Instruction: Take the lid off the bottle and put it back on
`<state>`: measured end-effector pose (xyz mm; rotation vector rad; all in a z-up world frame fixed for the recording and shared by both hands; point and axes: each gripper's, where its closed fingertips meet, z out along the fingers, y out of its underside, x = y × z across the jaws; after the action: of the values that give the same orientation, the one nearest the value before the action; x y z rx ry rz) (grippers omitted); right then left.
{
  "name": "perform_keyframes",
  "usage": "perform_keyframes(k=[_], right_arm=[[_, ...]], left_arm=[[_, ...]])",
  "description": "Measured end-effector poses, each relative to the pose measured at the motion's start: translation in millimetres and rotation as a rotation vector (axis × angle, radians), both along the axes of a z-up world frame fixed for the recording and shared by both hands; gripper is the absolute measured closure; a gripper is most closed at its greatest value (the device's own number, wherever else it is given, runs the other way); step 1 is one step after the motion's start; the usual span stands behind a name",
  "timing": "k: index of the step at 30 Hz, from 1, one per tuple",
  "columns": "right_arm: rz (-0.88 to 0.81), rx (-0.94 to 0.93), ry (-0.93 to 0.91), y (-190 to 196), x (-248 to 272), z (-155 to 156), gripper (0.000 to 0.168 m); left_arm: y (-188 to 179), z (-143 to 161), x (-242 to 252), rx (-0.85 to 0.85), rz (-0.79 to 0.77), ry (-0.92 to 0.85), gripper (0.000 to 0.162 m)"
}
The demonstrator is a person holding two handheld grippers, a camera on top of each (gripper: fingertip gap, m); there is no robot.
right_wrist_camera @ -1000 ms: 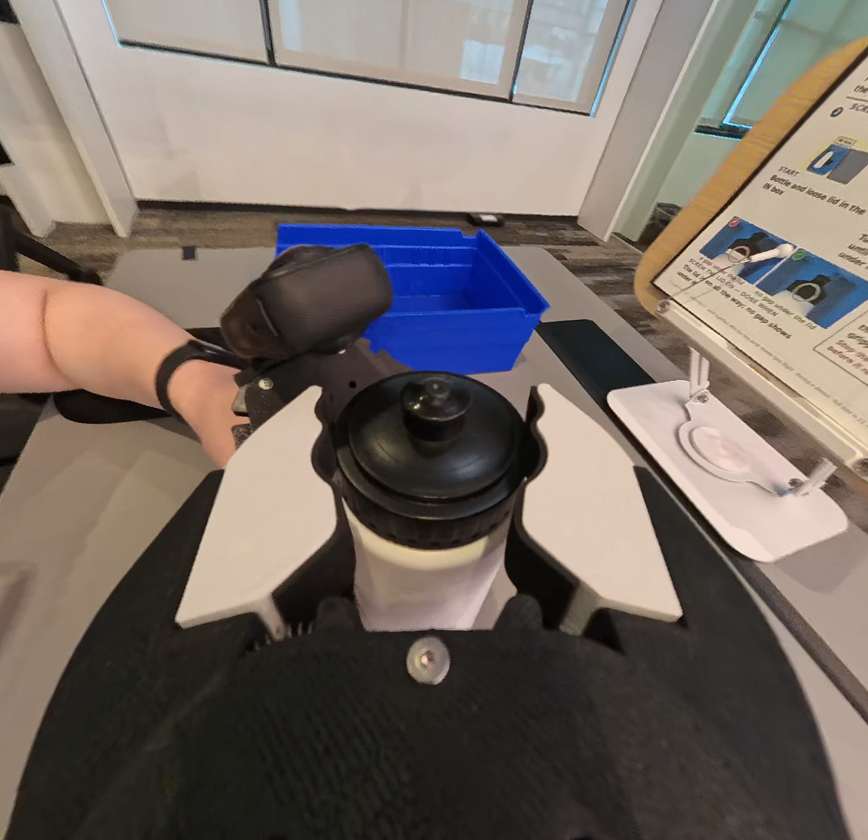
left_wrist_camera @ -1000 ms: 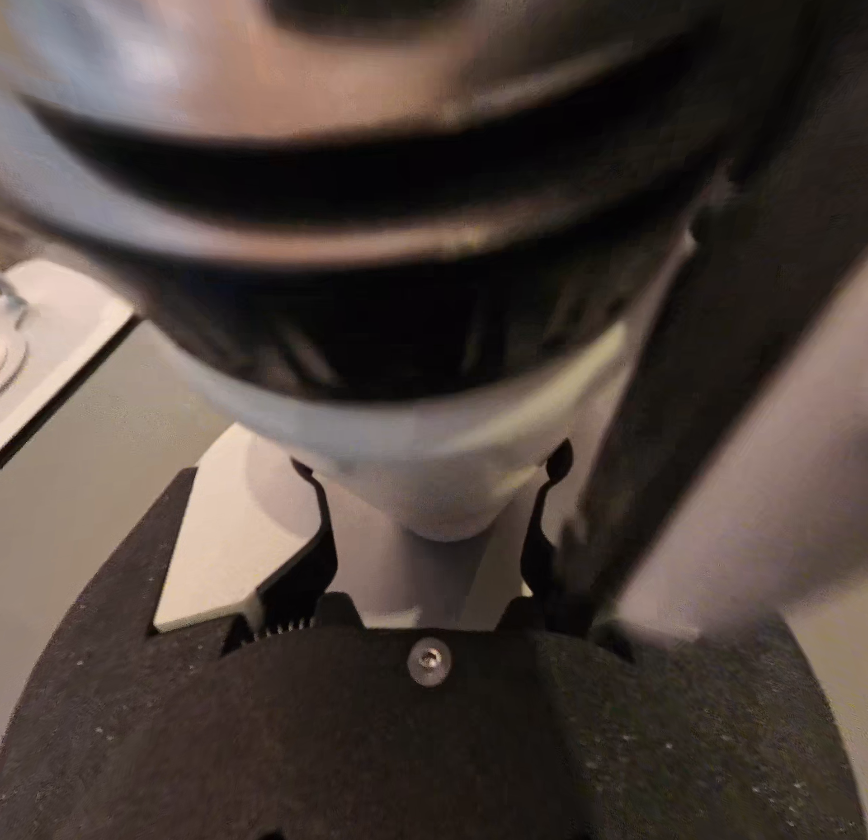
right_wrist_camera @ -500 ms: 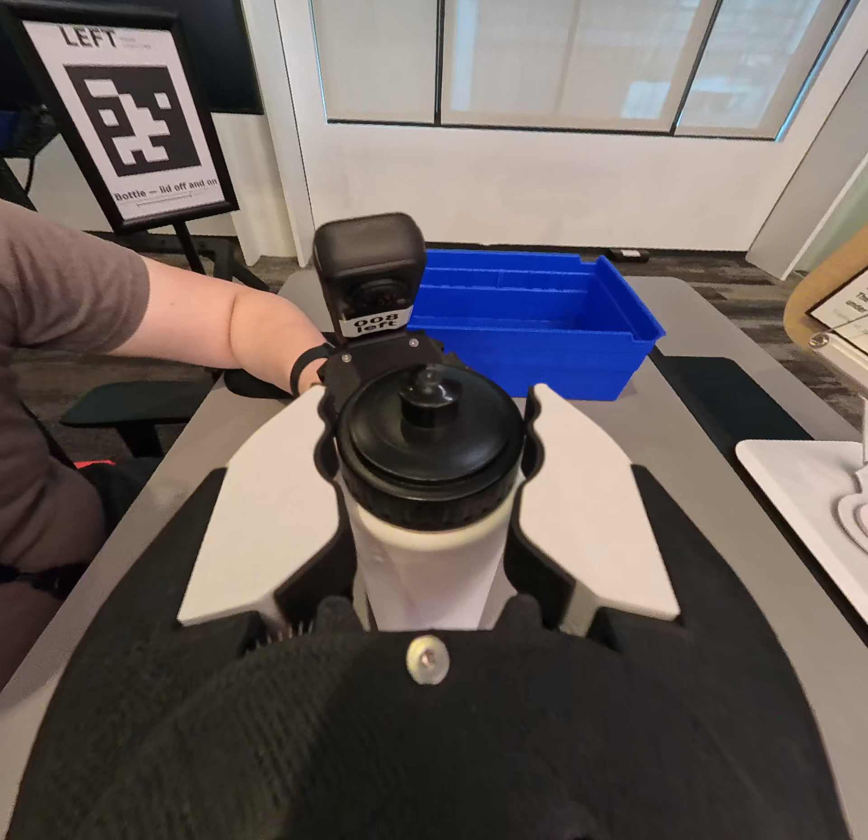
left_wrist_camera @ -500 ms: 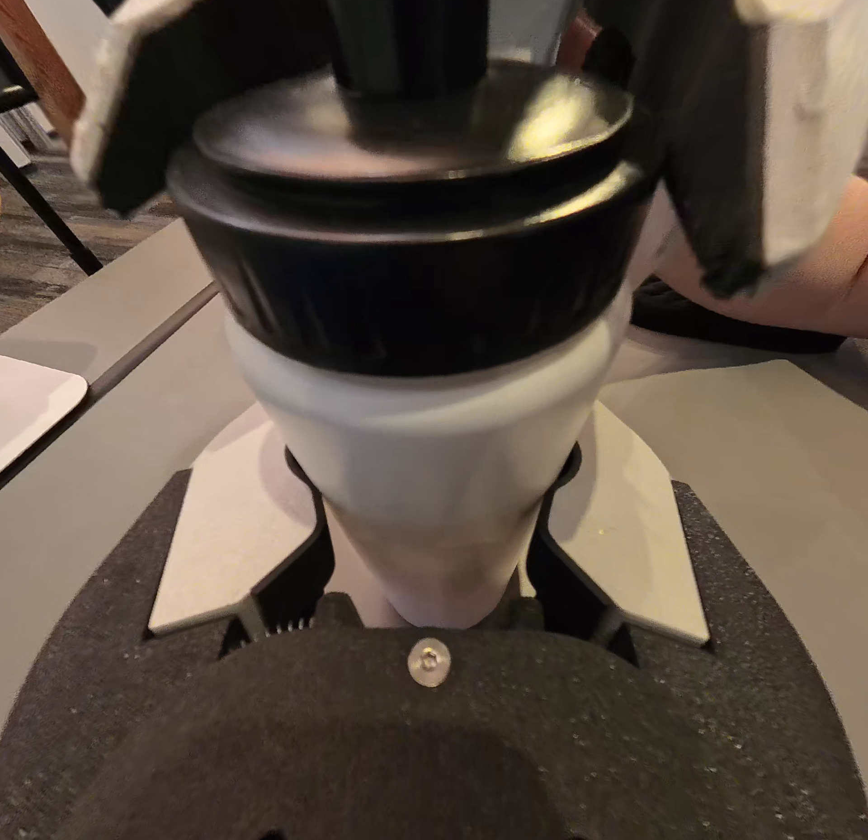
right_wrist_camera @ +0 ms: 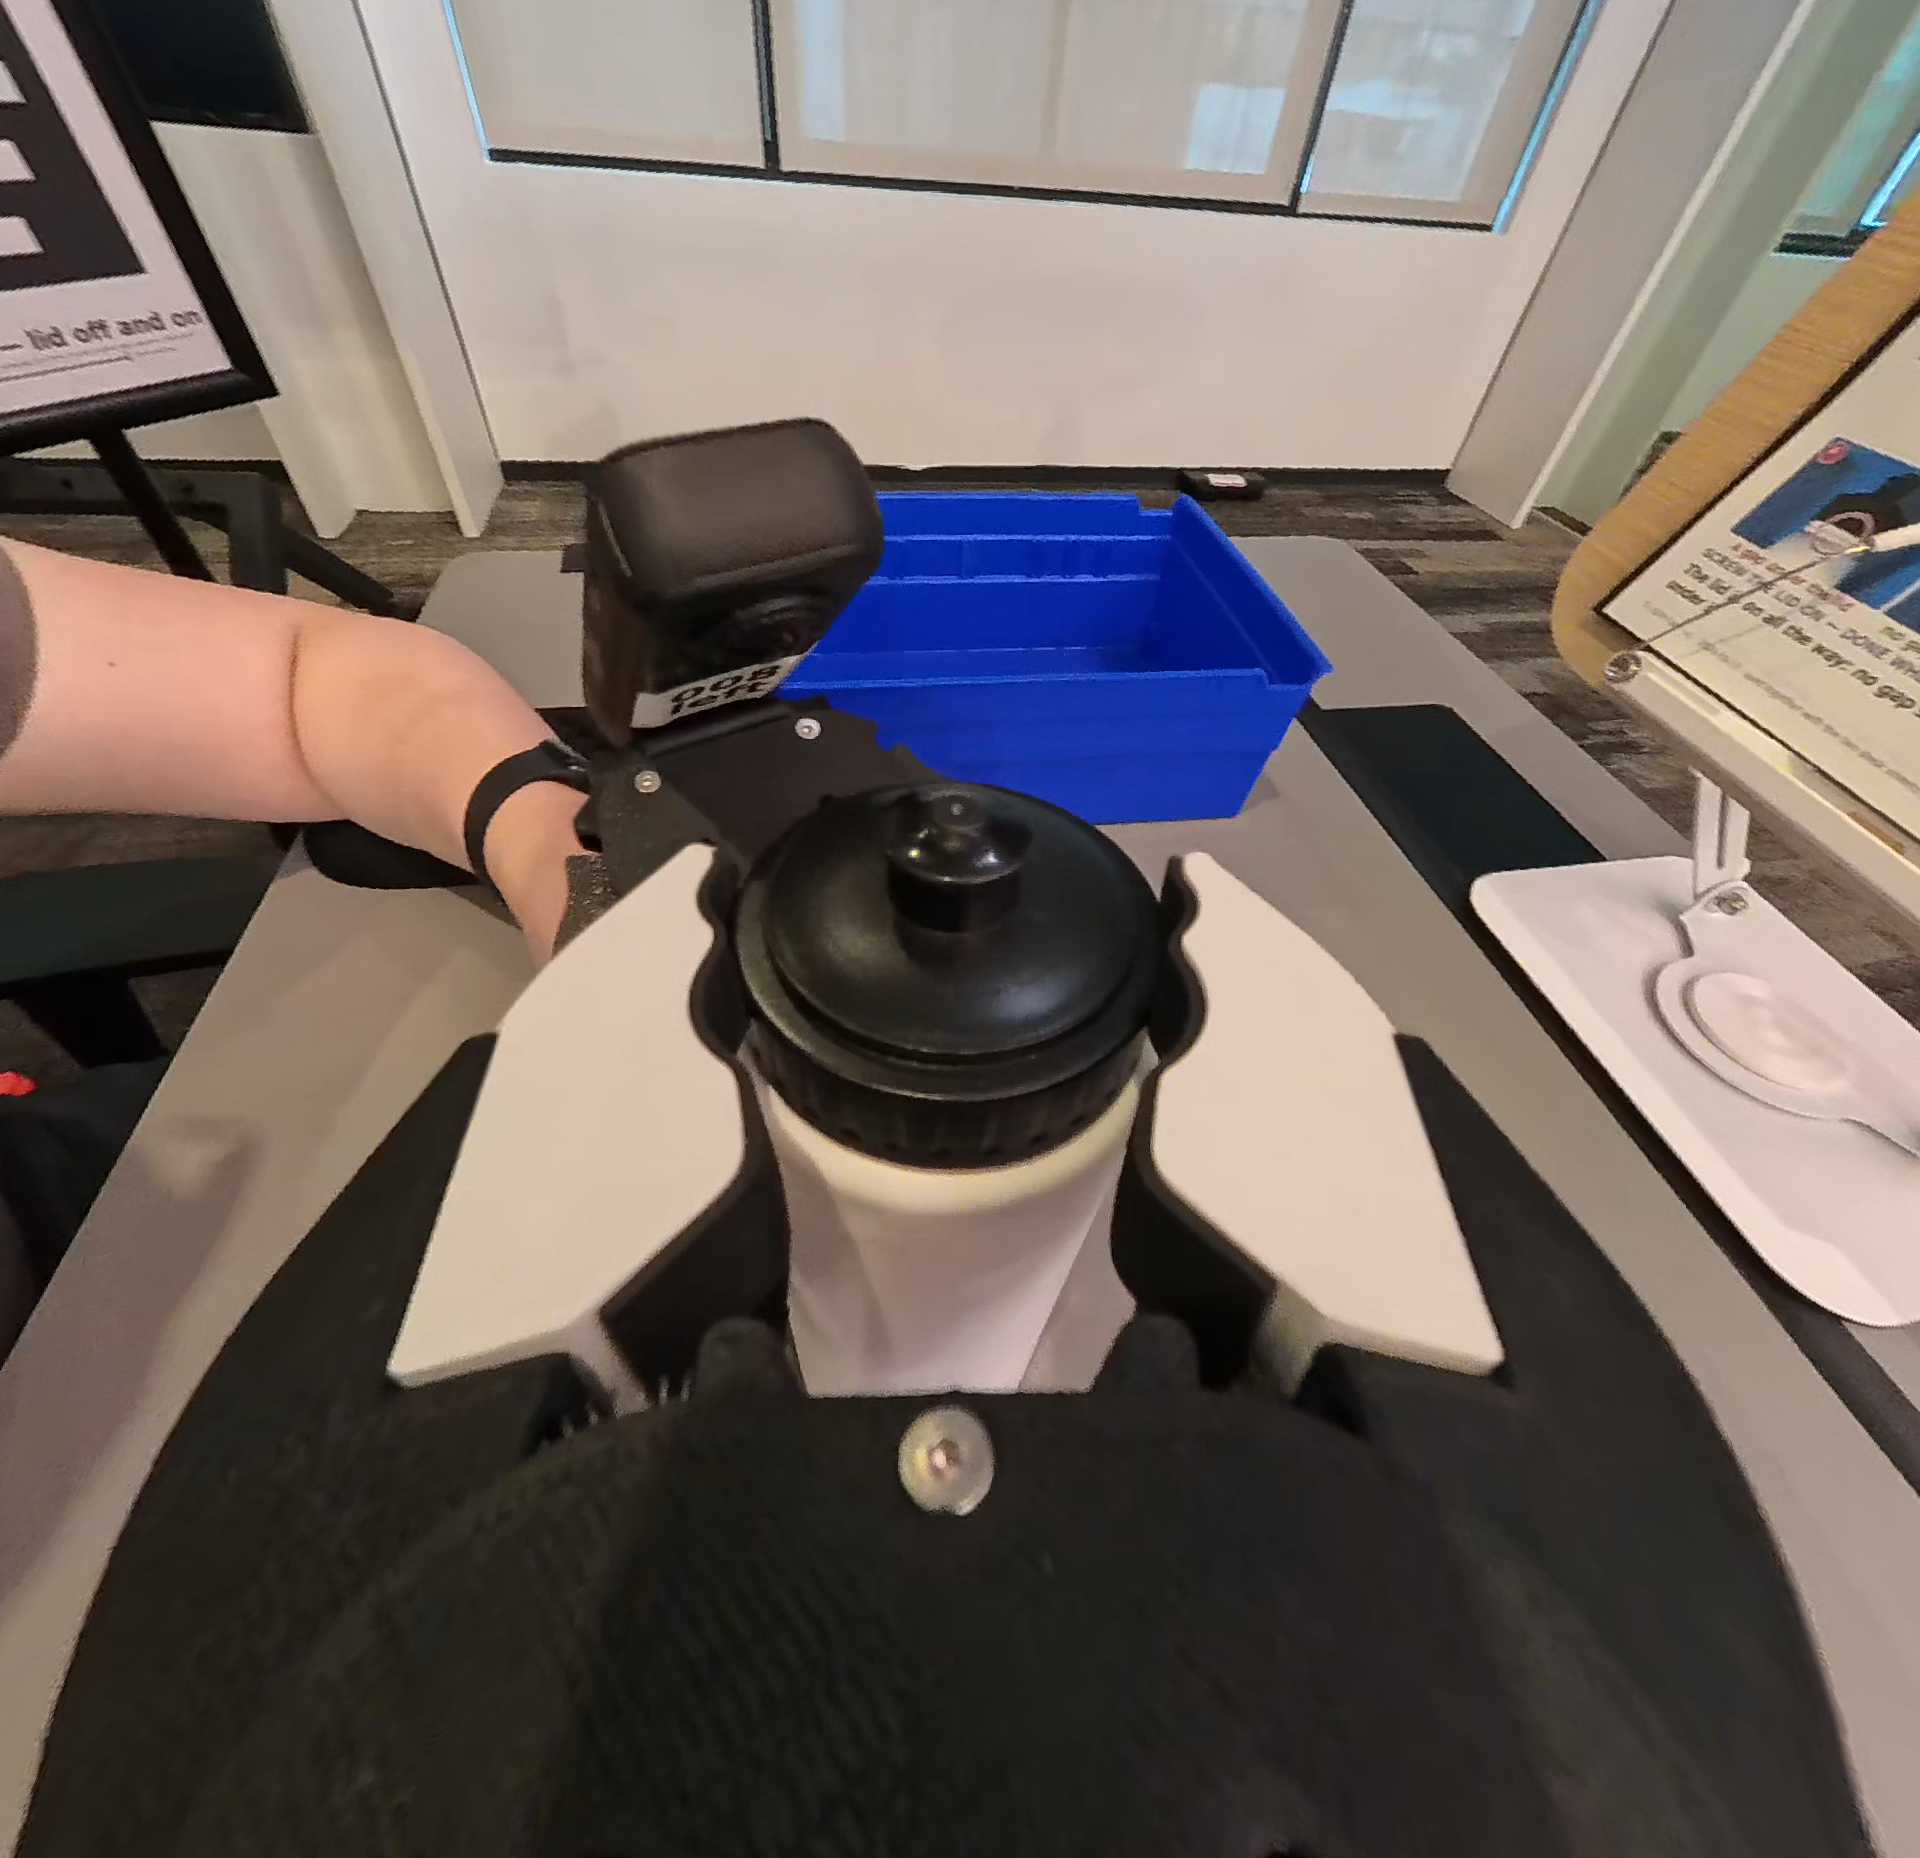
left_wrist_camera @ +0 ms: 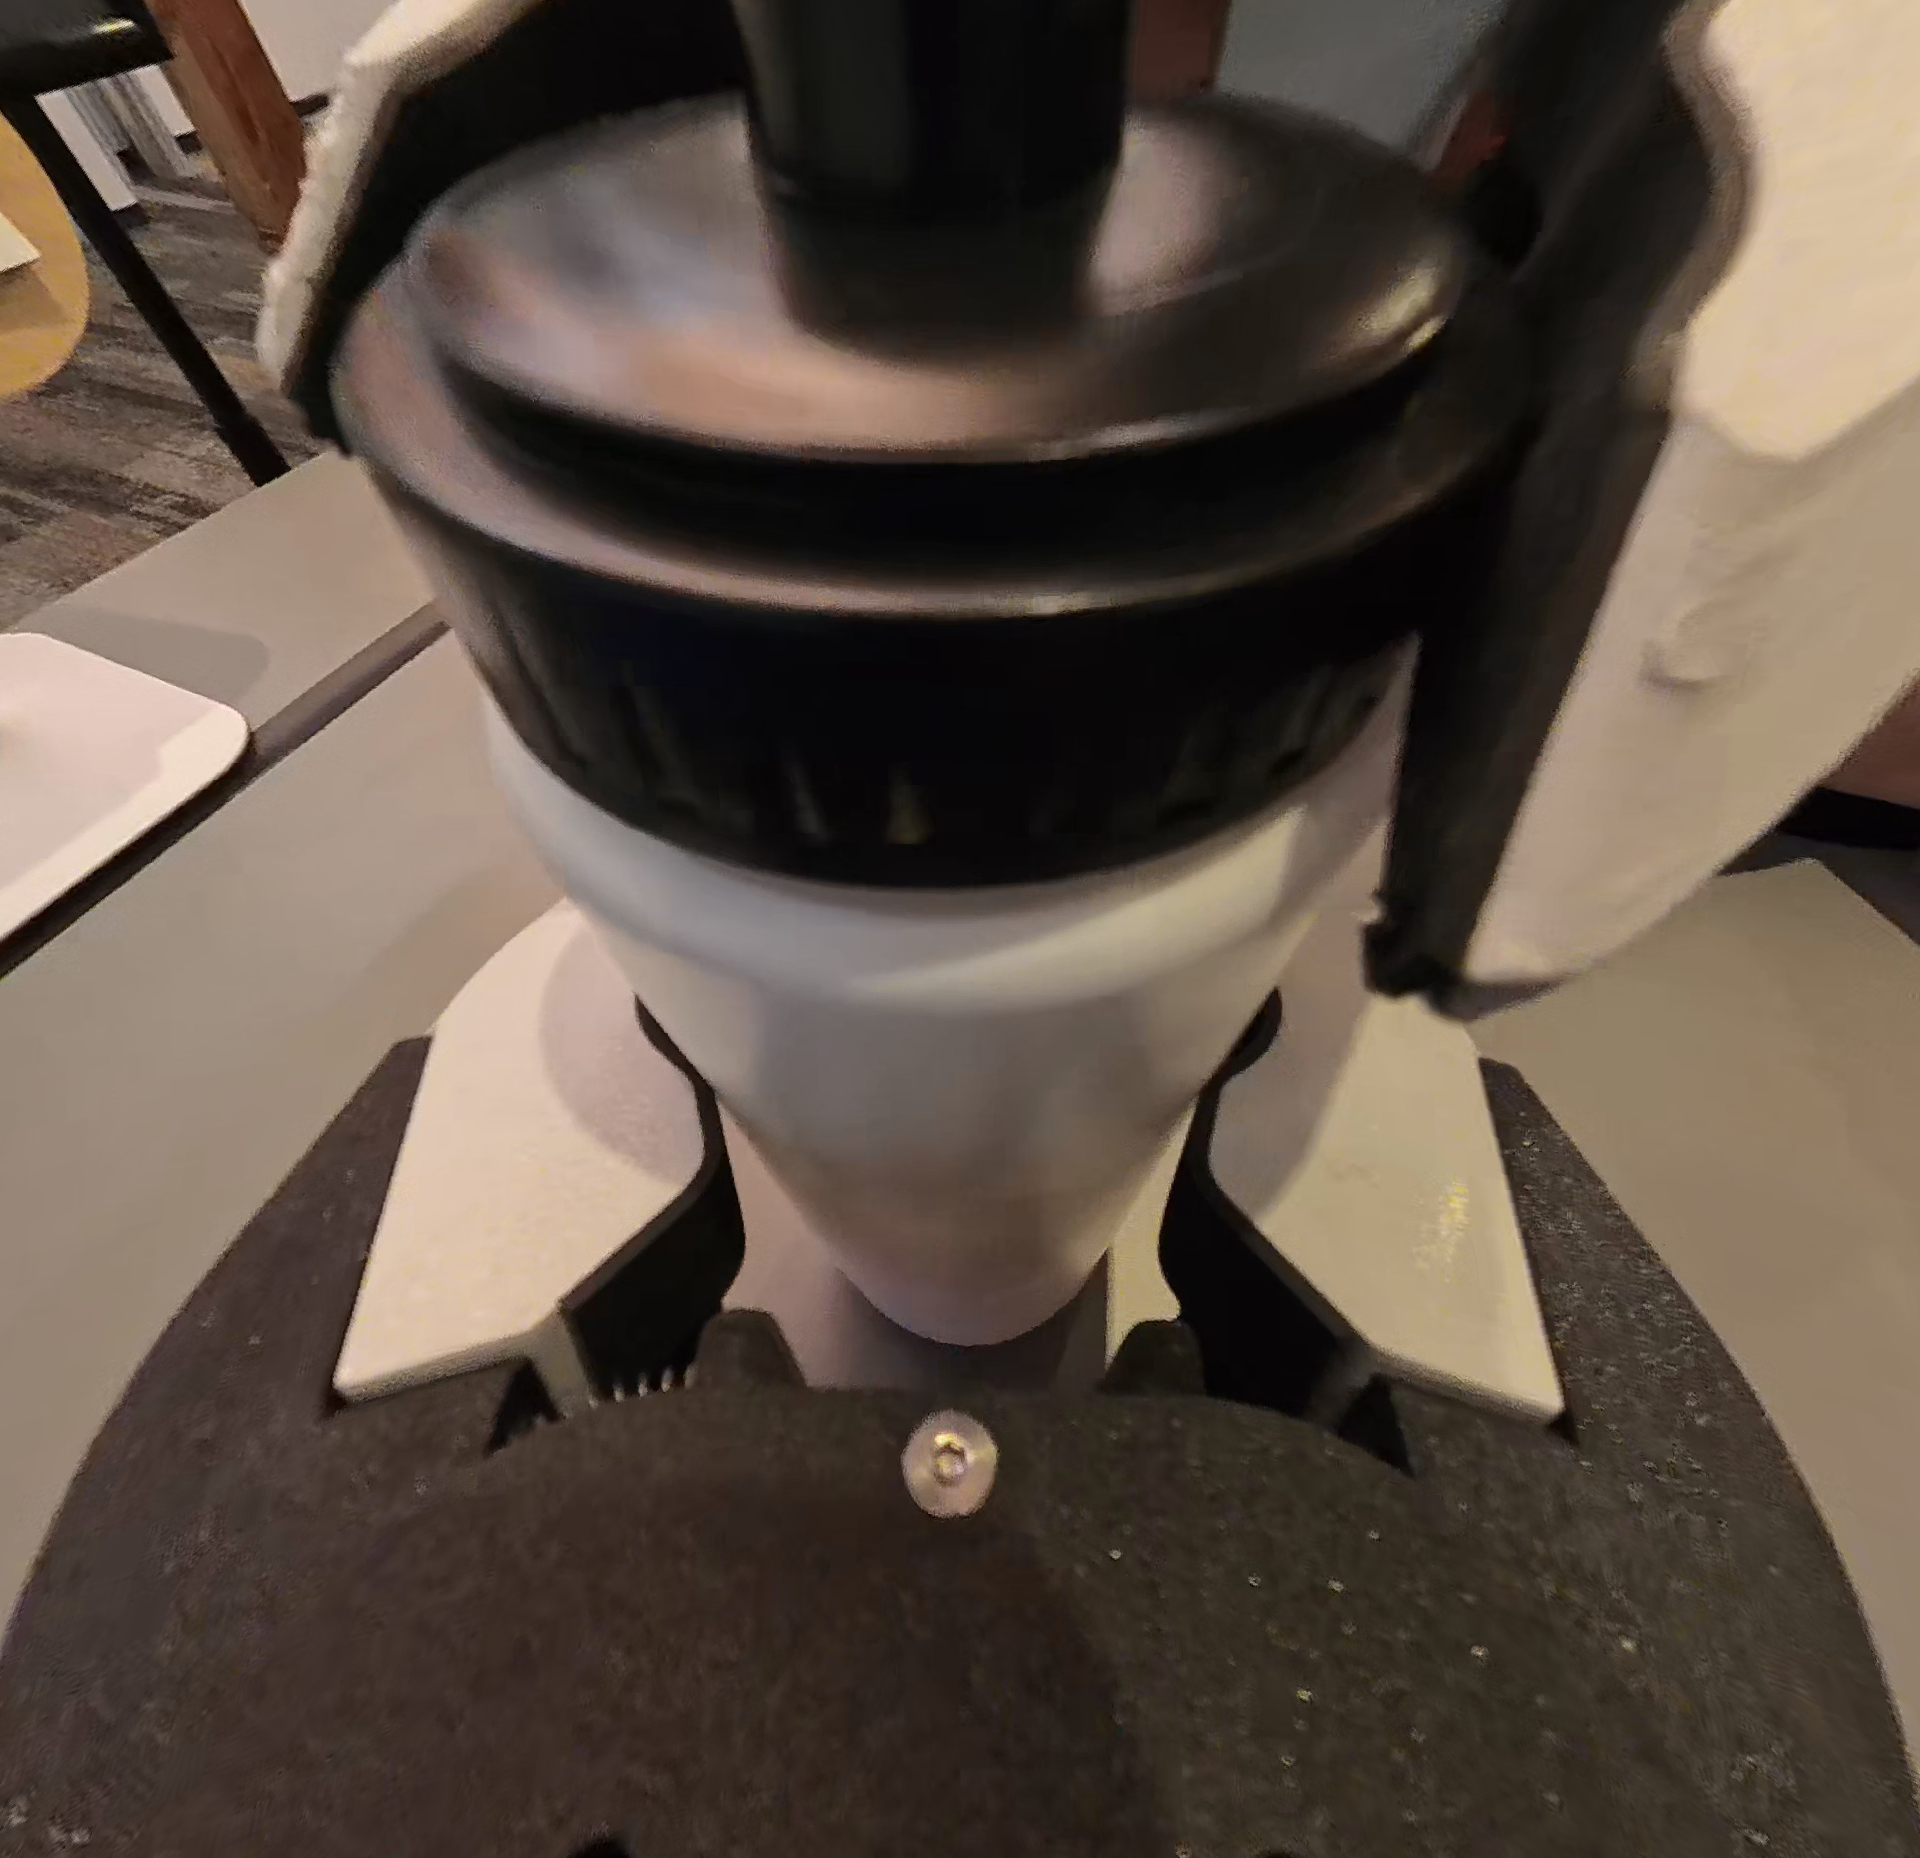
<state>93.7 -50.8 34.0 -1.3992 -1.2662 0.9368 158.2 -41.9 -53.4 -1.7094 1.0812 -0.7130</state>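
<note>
A white bottle (left_wrist_camera: 935,1081) with a black ribbed lid (left_wrist_camera: 914,686) and pull spout stands upright over the grey table (left_wrist_camera: 260,1029). My left gripper (left_wrist_camera: 961,1039) is shut on the bottle's body below the lid. My right gripper (right_wrist_camera: 951,883) is shut on the lid (right_wrist_camera: 945,987), which sits on the bottle (right_wrist_camera: 935,1258). In the left wrist view the right gripper's white fingers (left_wrist_camera: 1766,458) flank the lid. In the right wrist view the left gripper's camera housing (right_wrist_camera: 727,541) shows behind the lid. The bottle's base is hidden.
A blue bin (right_wrist_camera: 1039,665) stands on the table behind the bottle. A white stand base (right_wrist_camera: 1714,1081) with an instruction board (right_wrist_camera: 1818,582) is at the right. A sign on an easel (right_wrist_camera: 83,198) is far left. A person's forearm (right_wrist_camera: 312,707) reaches in from the left.
The right wrist view swung left around the lid, then back toward the right, while staying on the lid. The left wrist view went from blurred to sharper, still holding the bottle.
</note>
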Motion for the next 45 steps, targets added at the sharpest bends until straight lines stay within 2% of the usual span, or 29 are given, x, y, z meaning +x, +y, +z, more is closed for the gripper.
perform_keyframes(k=[5,8,10,11,15,25,36,41,42,44,45], right_arm=[[-0.018,-0.001,0.001,1.9,-0.6,0.6,0.089],[0.075,-0.067,0.061,-2.6,0.2,1.8,0.089],[0.181,-0.1,0.11,-12.8,0.4,4.4,0.089],[0.22,-0.106,0.125,-16.6,1.1,5.1,0.089],[0.288,-0.063,0.128,-25.4,2.9,4.7,0.089],[0.18,-0.014,0.057,-16.3,1.9,0.7,0.089],[0.023,-0.001,0.068,-0.7,-3.9,1.7,0.089],[0.07,-0.103,0.144,5.4,2.4,5.4,0.089],[0.079,-0.135,0.168,7.7,4.4,6.6,0.089],[0.11,-0.177,0.202,9.8,8.4,7.9,0.089],[0.117,-0.172,0.213,10.5,10.0,8.5,0.089]], left_arm=[[4.4,1.0,-2.5,0.024,0.028,0.007,0.06],[2.7,5.1,-1.2,0.086,-0.025,-0.01,0.059],[-2.0,15.8,2.9,0.126,-0.062,-0.07,0.045],[-5.1,18.7,4.9,0.147,-0.078,-0.073,0.042],[-11.0,20.9,8.5,0.215,-0.09,-0.048,0.043],[-6.9,13.3,5.2,0.112,-0.029,-0.015,0.054],[8.7,12.2,-4.8,0.095,0.111,0.005,0.055],[6.4,13.0,-0.2,0.098,0.015,-0.053,0.059],[5.2,6.4,0.4,0.049,-0.001,-0.058,0.06],[4.3,-11.1,3.2,-0.035,-0.018,-0.05,0.051],[1.3,-17.7,5.8,-0.054,-0.045,-0.038,0.057]])
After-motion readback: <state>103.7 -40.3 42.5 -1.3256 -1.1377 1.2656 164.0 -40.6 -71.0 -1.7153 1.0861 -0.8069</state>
